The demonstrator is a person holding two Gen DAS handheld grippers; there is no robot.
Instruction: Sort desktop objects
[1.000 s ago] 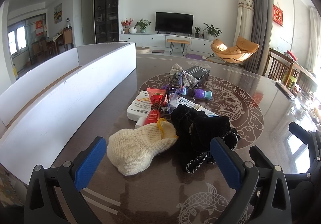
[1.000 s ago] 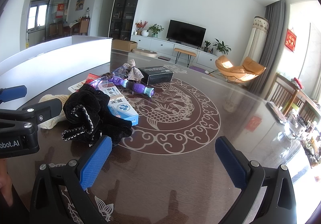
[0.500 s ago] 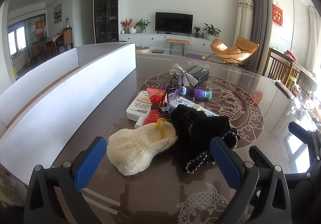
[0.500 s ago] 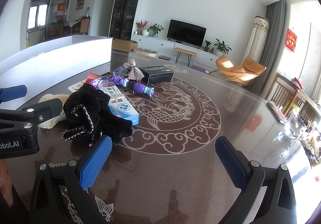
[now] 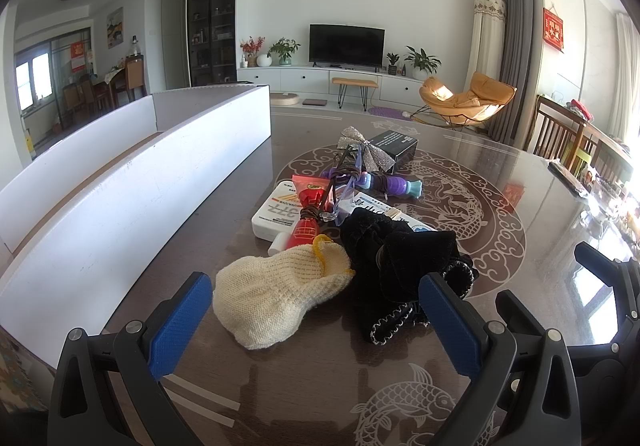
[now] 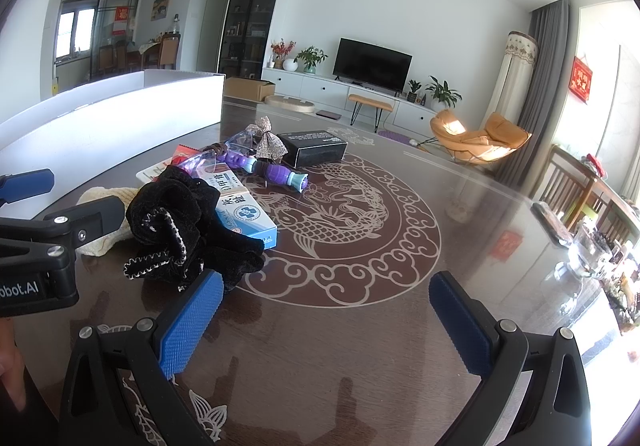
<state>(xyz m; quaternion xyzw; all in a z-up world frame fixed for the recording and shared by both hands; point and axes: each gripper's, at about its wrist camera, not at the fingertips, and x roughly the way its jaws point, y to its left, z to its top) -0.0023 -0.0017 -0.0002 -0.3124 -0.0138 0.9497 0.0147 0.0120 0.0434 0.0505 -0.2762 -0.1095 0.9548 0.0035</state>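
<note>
On the dark table (image 5: pixel 500 174), black cloth (image 5: pixel 400 258) half-hides a blue box (image 6: pixel 250 220); both grippers' jaws gape wide, empty.

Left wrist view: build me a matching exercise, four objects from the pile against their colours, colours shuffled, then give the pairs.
Objects:
1. knit mitten
2. velvet cloth
3. bow
4. flat box

Colours:
A. silver
B. black, plain
C. cream
D. black with pale stitched edging

Pairs: 1-C, 2-D, 3-A, 4-B
</note>
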